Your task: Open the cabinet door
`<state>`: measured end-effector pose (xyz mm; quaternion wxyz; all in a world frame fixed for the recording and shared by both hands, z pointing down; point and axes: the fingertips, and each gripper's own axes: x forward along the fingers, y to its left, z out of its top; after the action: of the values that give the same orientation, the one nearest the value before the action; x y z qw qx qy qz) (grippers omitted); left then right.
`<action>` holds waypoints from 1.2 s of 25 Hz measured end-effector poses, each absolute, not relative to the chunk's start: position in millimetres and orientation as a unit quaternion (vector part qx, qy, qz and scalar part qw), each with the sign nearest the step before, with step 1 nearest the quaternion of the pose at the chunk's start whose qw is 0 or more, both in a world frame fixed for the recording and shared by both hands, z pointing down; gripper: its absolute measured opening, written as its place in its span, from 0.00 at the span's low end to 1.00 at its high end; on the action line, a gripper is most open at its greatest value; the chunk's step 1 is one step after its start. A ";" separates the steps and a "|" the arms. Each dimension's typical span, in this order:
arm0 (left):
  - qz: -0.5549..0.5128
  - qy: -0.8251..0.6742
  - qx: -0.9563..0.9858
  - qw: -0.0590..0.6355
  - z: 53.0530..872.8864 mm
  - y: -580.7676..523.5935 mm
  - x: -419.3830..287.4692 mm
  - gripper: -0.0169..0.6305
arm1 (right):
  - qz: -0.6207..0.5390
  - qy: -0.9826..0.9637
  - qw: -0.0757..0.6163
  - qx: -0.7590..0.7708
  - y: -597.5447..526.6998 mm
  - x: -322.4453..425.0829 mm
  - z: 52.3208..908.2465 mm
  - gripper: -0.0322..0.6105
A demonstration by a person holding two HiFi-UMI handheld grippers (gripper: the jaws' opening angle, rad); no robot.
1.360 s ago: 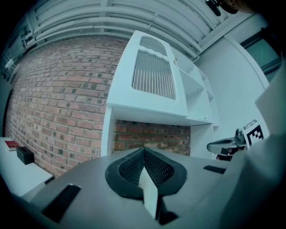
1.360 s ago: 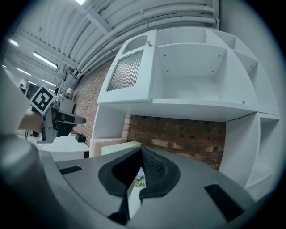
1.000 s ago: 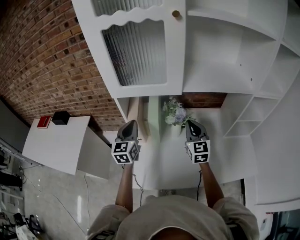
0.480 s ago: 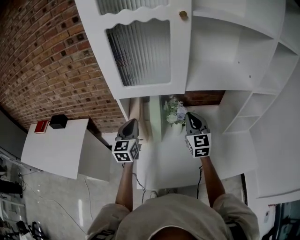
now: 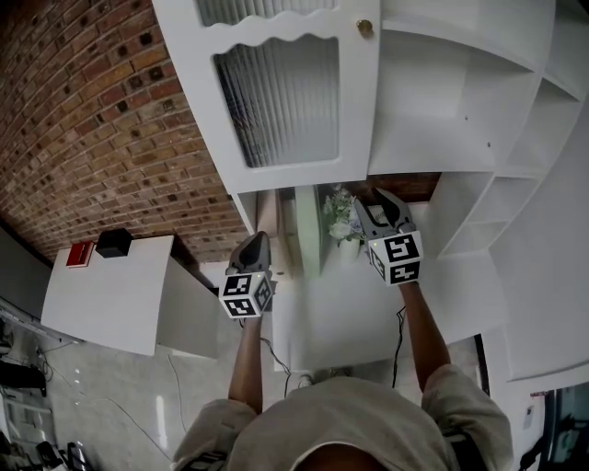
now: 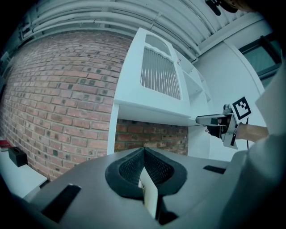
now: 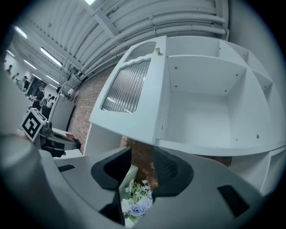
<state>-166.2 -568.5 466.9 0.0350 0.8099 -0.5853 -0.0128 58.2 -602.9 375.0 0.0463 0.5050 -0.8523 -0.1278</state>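
The white cabinet door [image 5: 276, 101] has a ribbed glass panel and a small brass knob [image 5: 365, 28] at its right edge; in the right gripper view the door [image 7: 127, 87] and knob [image 7: 157, 52] sit up and to the left. My right gripper [image 5: 375, 198] is raised below the door's lower right corner, well short of the knob. Its jaws [image 7: 142, 154] are opening, with nothing between them. My left gripper [image 5: 259, 239] hangs lower at the left, shut and empty [image 6: 144, 152]. It points at the brick wall under the cabinet.
Open white shelves [image 5: 460, 101] fill the space right of the door. A bunch of pale flowers [image 5: 342, 223] in a vase stands on the white counter [image 5: 442, 304] under the cabinet. A white table [image 5: 110, 294] at the left carries a black box [image 5: 114, 243].
My right gripper has risen toward the cabinet and its jaws have parted from shut. The left gripper has stayed where it was.
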 end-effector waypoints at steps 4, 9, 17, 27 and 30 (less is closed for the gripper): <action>-0.014 -0.584 0.811 0.036 465.9 -568.6 -169.2 0.07 | -0.130 -0.855 0.041 0.500 -608.0 51.6 357.7 0.37; -0.012 -0.583 0.812 0.034 465.0 -569.0 -170.9 0.07 | -0.131 -0.862 0.034 0.489 -620.2 42.2 341.8 0.53; -0.009 -0.585 0.810 0.034 465.0 -567.1 -179.3 0.07 | -0.106 -0.874 0.018 0.474 -637.0 35.1 331.0 0.63; -0.007 -0.586 0.810 0.034 466.9 -564.6 -185.0 0.07 | -0.082 -0.885 0.000 0.458 -644.0 27.3 332.3 0.60; -0.007 -0.588 0.808 0.033 466.4 -562.5 -189.6 0.07 | -0.081 -0.881 -0.001 0.467 -644.2 27.9 332.3 0.60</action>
<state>-189.6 -562.5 466.4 0.0330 0.8081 -0.5881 -0.0069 27.9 -644.2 332.3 -0.0010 0.4666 -0.8807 -0.0813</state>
